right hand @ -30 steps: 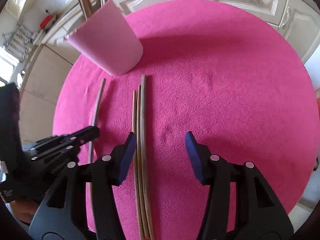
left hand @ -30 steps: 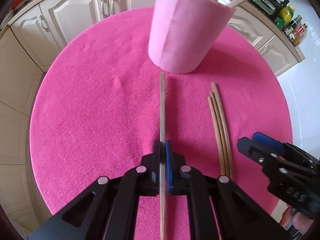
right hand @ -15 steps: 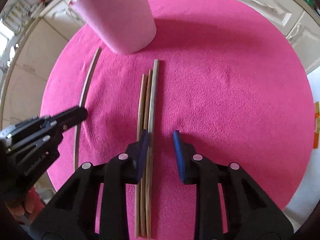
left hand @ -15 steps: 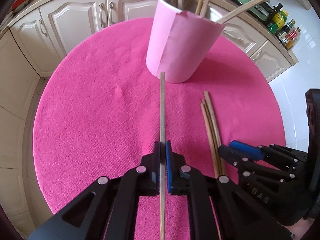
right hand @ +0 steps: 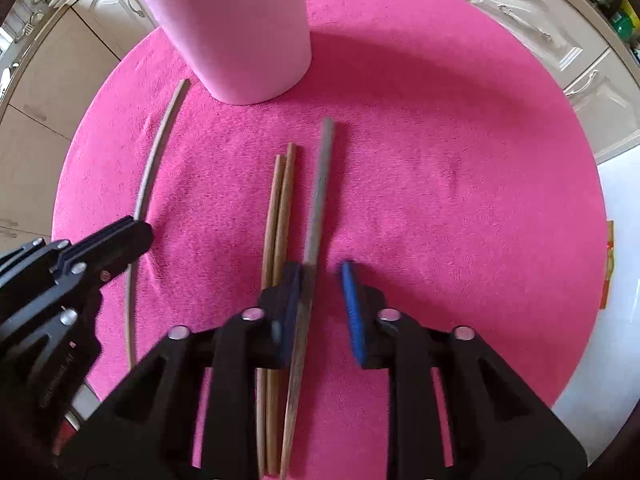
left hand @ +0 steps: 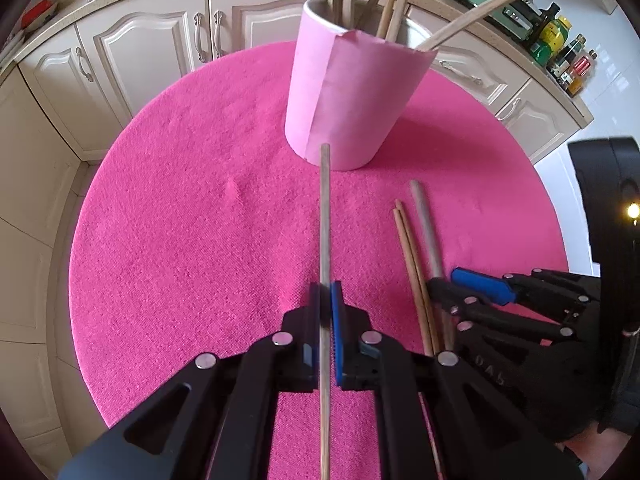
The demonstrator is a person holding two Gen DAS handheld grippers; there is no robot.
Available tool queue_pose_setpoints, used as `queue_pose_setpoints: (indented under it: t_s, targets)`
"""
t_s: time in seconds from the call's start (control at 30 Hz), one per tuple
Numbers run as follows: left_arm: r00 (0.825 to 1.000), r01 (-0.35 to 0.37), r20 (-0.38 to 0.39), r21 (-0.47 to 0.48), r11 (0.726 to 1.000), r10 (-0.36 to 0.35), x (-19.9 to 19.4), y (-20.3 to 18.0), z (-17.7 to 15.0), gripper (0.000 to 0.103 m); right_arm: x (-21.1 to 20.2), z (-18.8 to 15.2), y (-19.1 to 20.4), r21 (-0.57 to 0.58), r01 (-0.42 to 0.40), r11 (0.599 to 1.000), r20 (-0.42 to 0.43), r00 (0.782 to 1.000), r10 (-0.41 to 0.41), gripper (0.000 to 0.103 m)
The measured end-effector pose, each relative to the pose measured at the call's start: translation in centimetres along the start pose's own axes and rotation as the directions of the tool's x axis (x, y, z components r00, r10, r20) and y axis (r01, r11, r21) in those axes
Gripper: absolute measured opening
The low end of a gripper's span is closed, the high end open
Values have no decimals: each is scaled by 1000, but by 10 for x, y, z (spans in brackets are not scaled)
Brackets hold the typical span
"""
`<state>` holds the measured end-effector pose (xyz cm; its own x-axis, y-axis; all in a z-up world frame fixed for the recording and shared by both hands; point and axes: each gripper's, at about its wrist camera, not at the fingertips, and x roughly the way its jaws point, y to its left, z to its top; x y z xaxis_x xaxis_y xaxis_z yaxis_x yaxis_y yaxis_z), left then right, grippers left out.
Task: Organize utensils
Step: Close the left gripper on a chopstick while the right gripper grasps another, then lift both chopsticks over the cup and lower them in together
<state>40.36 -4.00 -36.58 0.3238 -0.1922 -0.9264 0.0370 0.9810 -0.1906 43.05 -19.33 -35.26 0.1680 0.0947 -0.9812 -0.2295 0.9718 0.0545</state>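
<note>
My left gripper (left hand: 326, 312) is shut on a thin wooden stick (left hand: 325, 220) that points toward the pink cup (left hand: 352, 92); the cup holds several sticks. In the right wrist view the same left gripper (right hand: 132, 232) and its stick (right hand: 154, 160) sit at the left. My right gripper (right hand: 320, 292) points down at the pink cloth, jaws closing around one blurred greyish stick (right hand: 318, 192). That stick rests against the left pad, with a gap to the right pad. Two more sticks (right hand: 280, 208) lie just left of it, outside the jaws.
The round pink tablecloth (right hand: 440, 160) ends close on every side. Cream cabinets (left hand: 152, 52) ring the table at the back. Bottles (left hand: 560, 52) stand on the counter at the far right, and white floor shows past the table's right edge.
The right gripper's jaws have narrowed a lot and shifted onto the bundle. One stick has parted from the other two, to the right. The left gripper keeps its stick.
</note>
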Motion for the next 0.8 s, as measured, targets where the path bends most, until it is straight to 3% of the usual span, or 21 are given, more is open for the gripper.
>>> queue_pose_setpoints:
  t_s: [0.07, 0.17, 0.33, 0.43, 0.53, 0.73, 0.8]
  targets:
    - [1000, 3, 10, 0, 1000, -3, -3, -1, 0, 6, 0, -4, -8, 37, -46, 998, 14, 999, 45, 7]
    - [999, 23, 39, 11, 1000, -24, -10, -1, -1, 6, -6, -6, -28, 107, -134, 985, 58, 990, 128, 7]
    - [987, 85, 130, 46, 995, -90, -31, -8, -3, 6, -31, -11, -59, 193, -288, 938, 200, 948, 249, 7]
    - [966, 134, 209, 89, 987, -150, -50, -18, -4, 6, -46, -11, -68, 194, -333, 923, 273, 922, 275, 7]
    - [939, 162, 290, 109, 981, -187, -72, -27, 1, 6, -66, -11, -79, 192, -381, 904, 368, 882, 293, 7]
    - [884, 163, 425, 113, 980, -196, -104, -38, 30, 6, -116, -4, -88, 158, -452, 878, 548, 780, 303, 7]
    - [858, 160, 476, 111, 981, -194, -112, -39, 42, 6, -128, 0, -88, 145, -466, 873, 601, 742, 296, 7]
